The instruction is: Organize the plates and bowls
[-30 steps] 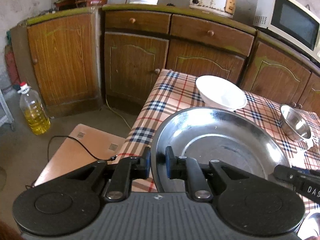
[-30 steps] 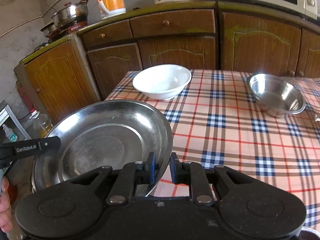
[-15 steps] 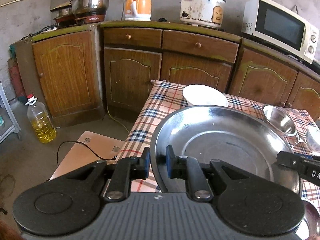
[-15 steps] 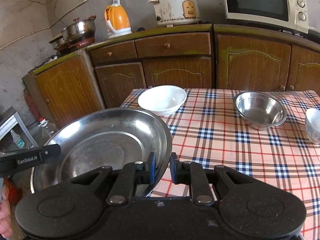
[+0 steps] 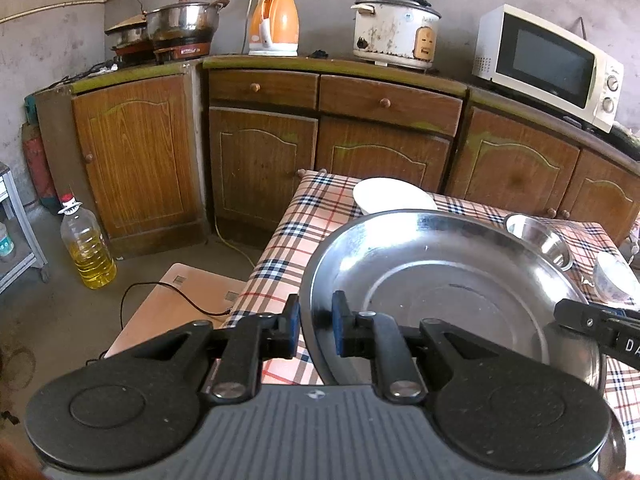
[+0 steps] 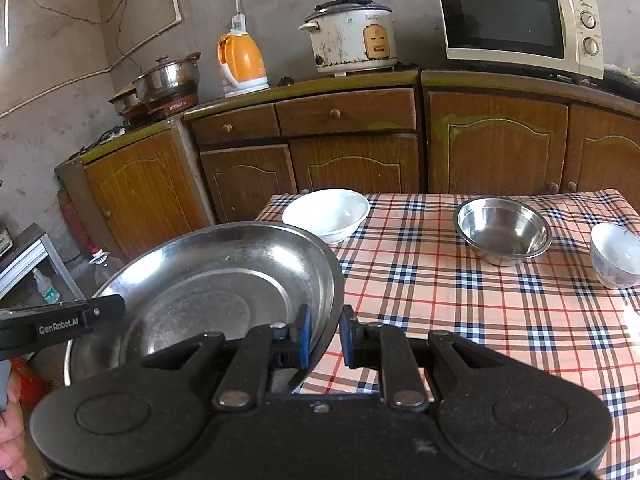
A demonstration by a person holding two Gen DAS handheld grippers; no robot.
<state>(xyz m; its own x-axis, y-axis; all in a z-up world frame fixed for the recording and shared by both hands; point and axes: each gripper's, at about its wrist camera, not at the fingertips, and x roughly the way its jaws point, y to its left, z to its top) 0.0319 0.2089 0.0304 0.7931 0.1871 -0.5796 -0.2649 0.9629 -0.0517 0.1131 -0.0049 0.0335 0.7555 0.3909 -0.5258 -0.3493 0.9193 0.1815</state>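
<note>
You held the steel plate with both grippers clamped on its rim, left gripper and right gripper, above the checked tablecloth, facing wooden cabinets.

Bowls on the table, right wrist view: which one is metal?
The steel bowl, middle of the three. The wide white bowl sits far left, and the small white patterned bowl is at the right edge.

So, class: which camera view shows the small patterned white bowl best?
The right wrist view: the small patterned white bowl stands in clear sight on the checked tablecloth, right of the steel bowl, its rim and patterned side visible. The left wrist view shows only part of it, behind the large steel plate.
</note>
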